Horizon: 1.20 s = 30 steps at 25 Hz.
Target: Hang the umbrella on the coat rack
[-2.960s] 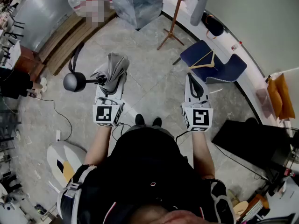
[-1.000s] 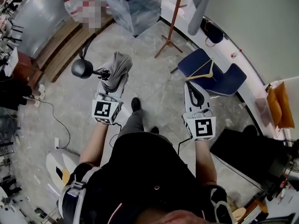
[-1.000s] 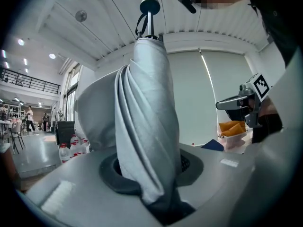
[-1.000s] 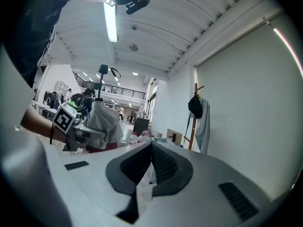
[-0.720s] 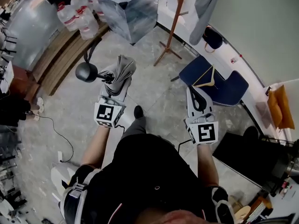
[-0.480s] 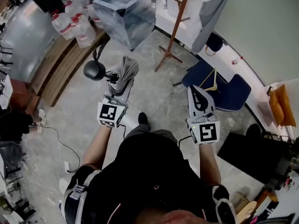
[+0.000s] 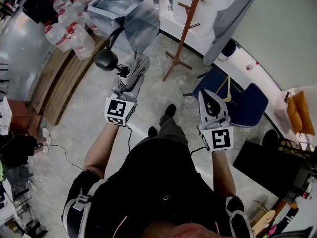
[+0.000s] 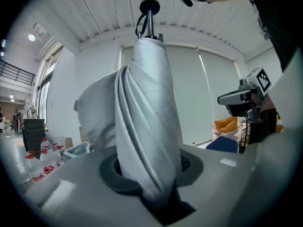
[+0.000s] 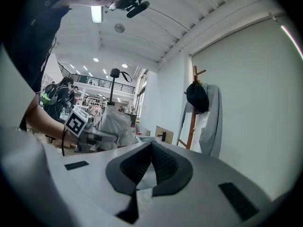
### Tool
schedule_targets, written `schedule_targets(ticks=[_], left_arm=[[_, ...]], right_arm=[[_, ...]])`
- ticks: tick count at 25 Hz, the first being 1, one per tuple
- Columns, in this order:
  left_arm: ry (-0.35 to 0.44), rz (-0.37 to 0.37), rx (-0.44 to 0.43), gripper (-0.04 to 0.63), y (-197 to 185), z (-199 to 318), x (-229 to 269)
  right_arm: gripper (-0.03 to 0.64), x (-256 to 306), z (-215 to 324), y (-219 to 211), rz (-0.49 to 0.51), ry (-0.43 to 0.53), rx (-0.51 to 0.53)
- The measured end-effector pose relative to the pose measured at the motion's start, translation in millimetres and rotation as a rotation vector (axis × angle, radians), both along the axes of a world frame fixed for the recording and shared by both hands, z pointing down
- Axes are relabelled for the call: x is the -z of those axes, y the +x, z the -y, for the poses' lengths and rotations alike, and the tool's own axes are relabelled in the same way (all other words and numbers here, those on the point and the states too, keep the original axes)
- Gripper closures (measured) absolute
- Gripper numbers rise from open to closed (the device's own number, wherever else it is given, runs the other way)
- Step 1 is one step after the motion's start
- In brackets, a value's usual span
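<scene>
Head view: left gripper (image 7: pixel 127 87) carries the folded grey umbrella (image 7: pixel 134 72) in front of the person, with the coat rack (image 7: pixel 184 31) beyond it. Left gripper view: jaws clamped on the umbrella's lower end, its long axis upright and the handle topmost. Right gripper view: right gripper (image 9: pixel 152 145) has its jaw tips together, with nothing between them.

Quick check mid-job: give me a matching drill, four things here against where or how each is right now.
Things:
1 umbrella
2 coat rack
3 chair
4 right tool

States:
A shut, nothing in it
B stands by the wall, grey coat on it
C folded, clamped in the left tool
D blue, hanger lying on it

Pairs: 1-C, 2-B, 3-D, 4-A
</scene>
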<state>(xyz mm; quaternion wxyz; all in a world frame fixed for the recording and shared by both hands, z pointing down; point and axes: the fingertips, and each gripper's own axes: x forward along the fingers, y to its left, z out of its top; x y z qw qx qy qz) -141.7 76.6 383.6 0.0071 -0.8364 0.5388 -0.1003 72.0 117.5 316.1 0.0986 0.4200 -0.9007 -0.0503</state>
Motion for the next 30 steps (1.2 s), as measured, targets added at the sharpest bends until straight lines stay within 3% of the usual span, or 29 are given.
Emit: schedule_targets(ticks=[6,14,30], left_arm=[[-0.016,0.009,0.001,0.471,16.7,92.2,-19.3],[-0.07,0.035,-0.04,0.471,27.3,197.1,-58.3],[-0.196,0.077,-0.284,0.472,44.8,303.8,-163.6]], right_arm=[[0.615,-3.9,75.6,4.4,0.041,-0.005,0.037],[0.615,-5.0,156.9,-21.4,0.07,-0.026,0.082],[0.615,-20.7,242.9,-52.5,0.075,-0.038,-0.078]])
